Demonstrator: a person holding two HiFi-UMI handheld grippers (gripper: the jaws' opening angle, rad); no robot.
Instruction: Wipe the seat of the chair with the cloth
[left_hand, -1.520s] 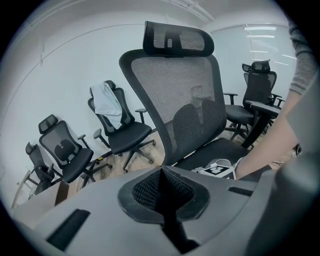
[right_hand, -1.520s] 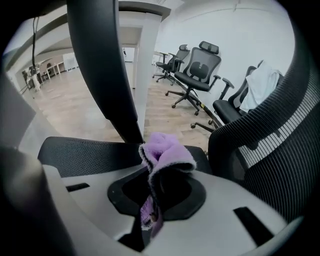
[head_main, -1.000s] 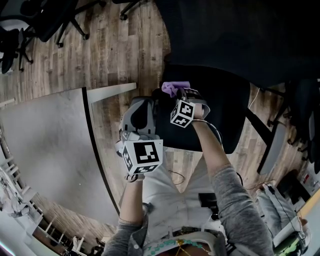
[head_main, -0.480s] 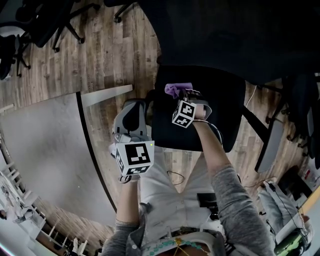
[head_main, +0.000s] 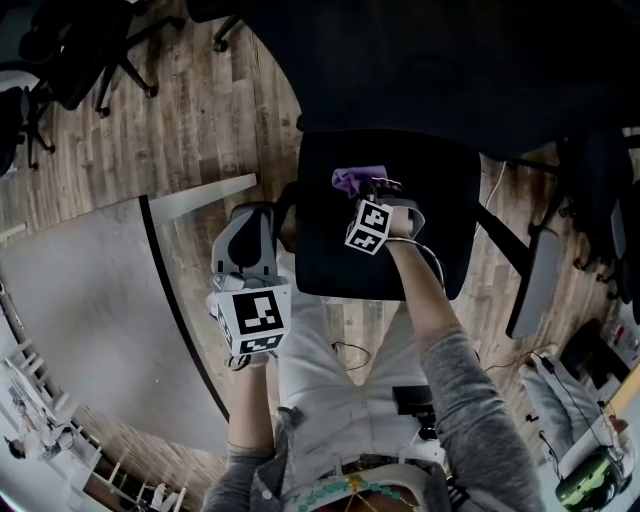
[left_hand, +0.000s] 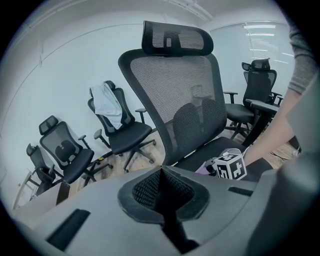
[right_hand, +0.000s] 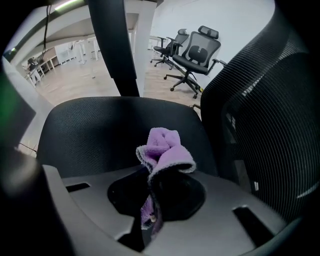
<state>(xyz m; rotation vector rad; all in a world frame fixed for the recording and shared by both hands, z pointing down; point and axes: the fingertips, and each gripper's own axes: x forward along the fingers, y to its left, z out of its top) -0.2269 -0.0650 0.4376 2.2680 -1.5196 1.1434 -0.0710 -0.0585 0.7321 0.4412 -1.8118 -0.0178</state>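
- Jaws of the right gripper (right_hand: 150, 202) are clenched on a purple cloth (right_hand: 165, 147). The cloth bunches up above them, and its lower fold is pinched between the pads.
- In the head view the right gripper (head_main: 366, 188) holds the cloth (head_main: 352, 178) on the seat (head_main: 435, 235), near its rear left part.
- The left gripper (left_hand: 162, 187) has its jaws pressed together with nothing between them. It is aimed at the chair's backrest (left_hand: 175, 85).
- Change from a second ago: the left gripper (head_main: 250, 225) has drawn leftward off the seat's edge and now sits just beside it. The right gripper stays at the same spot on the seat.
- Materials: the cloth is fleecy with a grey hem, the seat (right_hand: 90, 125) is black woven fabric with rounded corners, and the backrest is grey mesh. The floor (head_main: 190, 130) is wood plank.
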